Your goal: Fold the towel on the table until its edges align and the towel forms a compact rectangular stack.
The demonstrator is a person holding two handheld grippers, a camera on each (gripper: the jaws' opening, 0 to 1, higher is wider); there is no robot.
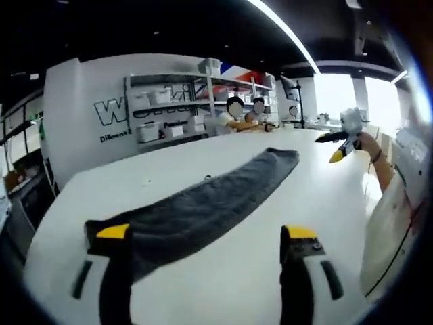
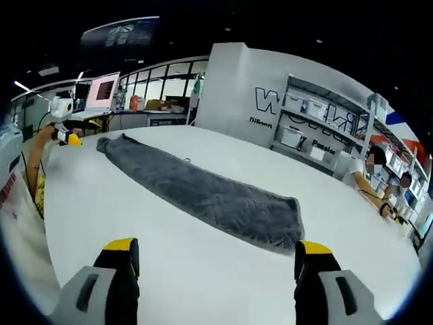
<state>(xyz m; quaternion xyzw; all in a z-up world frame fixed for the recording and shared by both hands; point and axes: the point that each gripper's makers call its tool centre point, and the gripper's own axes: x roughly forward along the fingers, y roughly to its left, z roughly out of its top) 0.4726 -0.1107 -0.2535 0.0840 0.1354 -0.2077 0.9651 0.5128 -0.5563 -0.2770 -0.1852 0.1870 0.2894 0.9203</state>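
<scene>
Looking at mid-frame, we see a soft, floppy towel [image 1: 203,206] on the desk [image 2: 203,271]; both claws gape wide, so we'd pinch its end corners.

Both views are bright and evenly lit from above. In the left gripper view a long ceiling light strip [image 1: 298,37] runs as a curved white line, and the windows [image 1: 352,95] at the far right are blown out to pure white. The white table [image 2: 203,264] reflects a soft sheen, with only faint shadows along the grey towel [image 2: 203,189]. Fisheye distortion bends the shelving [image 1: 176,108] and table edge. The pictures are slightly soft overall, blurrier towards the edges.
</scene>
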